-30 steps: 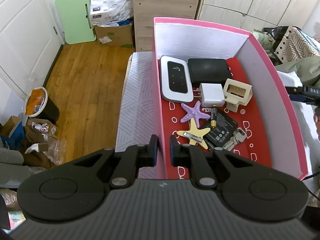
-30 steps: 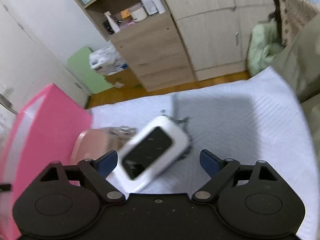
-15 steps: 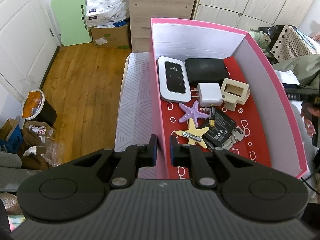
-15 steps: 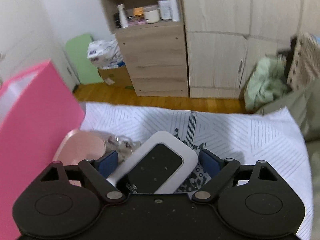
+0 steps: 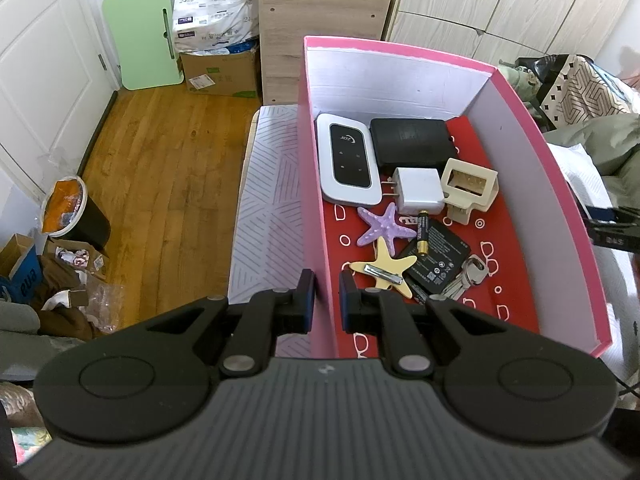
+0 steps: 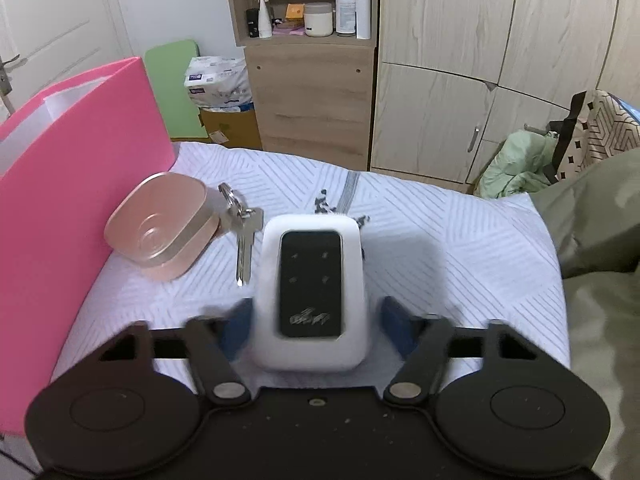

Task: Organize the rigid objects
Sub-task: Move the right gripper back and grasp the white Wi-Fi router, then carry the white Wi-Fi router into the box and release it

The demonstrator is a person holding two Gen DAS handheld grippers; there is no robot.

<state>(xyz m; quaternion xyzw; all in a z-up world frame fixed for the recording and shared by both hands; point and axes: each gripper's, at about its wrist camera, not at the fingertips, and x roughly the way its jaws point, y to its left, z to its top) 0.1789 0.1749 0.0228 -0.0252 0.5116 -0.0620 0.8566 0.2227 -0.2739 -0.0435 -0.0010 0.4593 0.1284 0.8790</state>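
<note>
Two starfish [image 5: 385, 229], two batteries, keys and a charger crowd the pink box [image 5: 560, 200]; bare red floor remains along its right wall. The left gripper [image 5: 327, 294] pinches the box's left wall between nearly closed fingers. The right gripper [image 6: 316, 320] is closing around one white router [image 6: 312, 296] on the bed, pads not yet pressing; one key [image 6: 244, 240] and one pink dish [image 6: 160, 226] lie beside the box.

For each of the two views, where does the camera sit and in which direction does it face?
Left wrist: on the left gripper, looking down into the pink box, whose wall its fingers clamp.
Right wrist: on the right gripper, facing across the bed; its jaws are closing around a white device.
Shared: pink box, wooden cabinet.
</note>
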